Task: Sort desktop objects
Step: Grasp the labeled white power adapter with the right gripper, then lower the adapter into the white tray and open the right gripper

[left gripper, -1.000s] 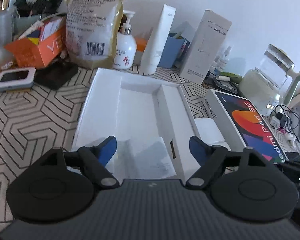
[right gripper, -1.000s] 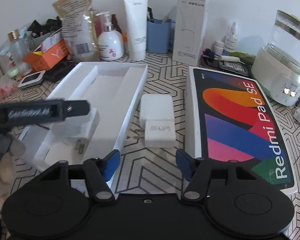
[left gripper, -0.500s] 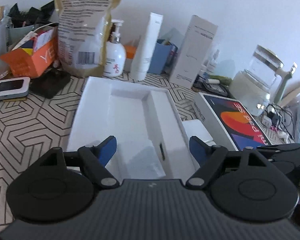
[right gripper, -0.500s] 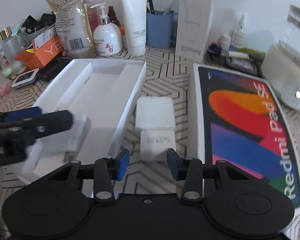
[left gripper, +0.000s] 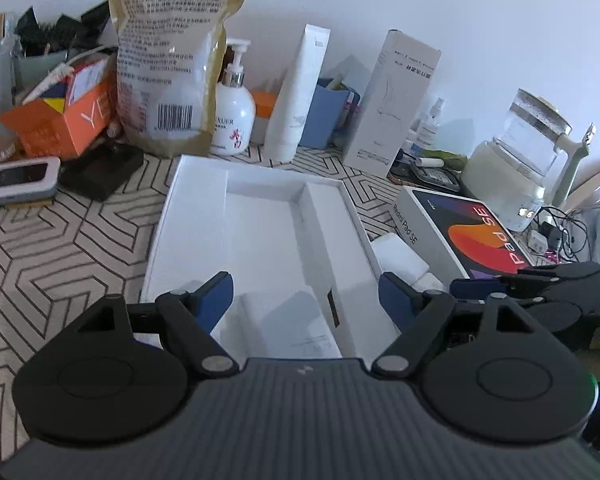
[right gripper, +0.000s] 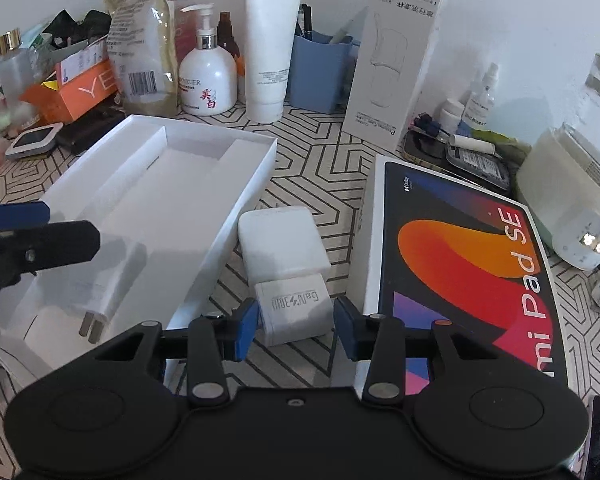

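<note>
An open white box tray [right gripper: 236, 184] lies on the patterned desk; a white plug charger [right gripper: 112, 280] lies in its near end, also in the left wrist view [left gripper: 284, 328]. A small white GaN charger [right gripper: 296, 312] lies beside the tray, in front of a white rounded block [right gripper: 280, 240]. My right gripper [right gripper: 294, 328] is open, its blue pads either side of the GaN charger, apart from it. My left gripper [left gripper: 306, 298] is open and empty above the tray [left gripper: 188, 200]. The Redmi Pad SE box lid [right gripper: 460, 264] lies on the right.
Along the wall stand an orange box [right gripper: 76, 92], a gold pouch [right gripper: 144, 40], a pump bottle [right gripper: 208, 72], a white tube [right gripper: 268, 40], a blue holder [right gripper: 320, 68] and a tall white carton [right gripper: 392, 60]. A kettle [left gripper: 516, 164] and cables sit at the right.
My right gripper has moved forward and down to the GaN charger and narrowed its jaws around it. My left gripper has pulled back a little from the tray, still open.
</note>
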The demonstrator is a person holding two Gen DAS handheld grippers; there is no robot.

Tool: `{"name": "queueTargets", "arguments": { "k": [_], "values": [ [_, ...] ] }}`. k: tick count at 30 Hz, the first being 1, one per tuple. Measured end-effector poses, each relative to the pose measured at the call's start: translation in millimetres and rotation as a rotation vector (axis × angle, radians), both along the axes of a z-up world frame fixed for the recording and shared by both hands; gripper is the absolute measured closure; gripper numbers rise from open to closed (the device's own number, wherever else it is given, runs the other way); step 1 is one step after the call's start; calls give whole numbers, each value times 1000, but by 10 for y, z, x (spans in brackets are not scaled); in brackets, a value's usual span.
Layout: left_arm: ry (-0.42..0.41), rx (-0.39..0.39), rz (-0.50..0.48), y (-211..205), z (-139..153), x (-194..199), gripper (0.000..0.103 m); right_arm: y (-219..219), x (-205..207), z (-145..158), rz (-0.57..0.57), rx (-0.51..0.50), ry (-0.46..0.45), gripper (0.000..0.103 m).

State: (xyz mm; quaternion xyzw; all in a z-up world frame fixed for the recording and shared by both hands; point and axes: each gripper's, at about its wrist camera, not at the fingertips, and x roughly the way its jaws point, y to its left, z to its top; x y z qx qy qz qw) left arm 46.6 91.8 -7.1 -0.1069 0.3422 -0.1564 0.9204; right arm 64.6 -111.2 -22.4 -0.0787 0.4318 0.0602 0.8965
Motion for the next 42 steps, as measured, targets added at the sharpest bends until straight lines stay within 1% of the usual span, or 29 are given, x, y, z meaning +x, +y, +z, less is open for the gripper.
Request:
{"name": "queueTargets", "arguments": {
  "k": [5,8,10,13,14,16,18,19,22,23,24,26,28,29,33,36,39,42],
  "values": [
    [10,-19,-7,19,-3,6,23,17,54,-25,-5,-38,-20,55],
    [6,-34,-17,26,22,-8,23,25,59,-33,1,-41,-19,54],
    [4,-39,-17,23,43,-14,23,15,20,-27,12,-19,-7,54],
    [17,-52,-25,1,79,9,22,-6,-74,12,56,72,40,55],
    [26,-58,-29,-10,90,23,22,-13,-107,42,47,76,28,56],
    [55,-63,-29,-23,114,66,22,7,-137,93,34,11,-25,55],
    [84,-65,-29,-38,146,122,22,28,-108,123,67,-43,-60,55],
    [97,-67,-31,-48,174,170,22,26,-62,121,76,-45,-54,55],
    [140,-81,-11,-78,269,353,21,-14,144,43,63,-22,10,55],
    [149,-89,-2,-83,295,404,21,-16,201,8,66,-28,25,52],
    [150,-98,7,-86,318,441,20,-12,234,-14,72,-28,33,52],
    [127,-105,15,-99,347,472,19,2,257,-25,80,-23,44,51],
    [94,-83,17,-114,325,451,18,14,268,-30,86,-19,56,51],
    [88,-72,15,-114,294,436,18,12,257,-26,87,-12,62,48],
    [118,-114,-8,-58,148,407,18,-28,113,-3,98,74,99,49],
    [121,-124,-23,-19,108,345,18,-31,-24,-26,70,101,78,49],
    [99,-101,-21,-30,110,304,18,47,-123,-61,74,66,25,49],
    [105,-109,-19,-23,95,313,18,96,-140,-87,63,74,6,49]
  ]
}}
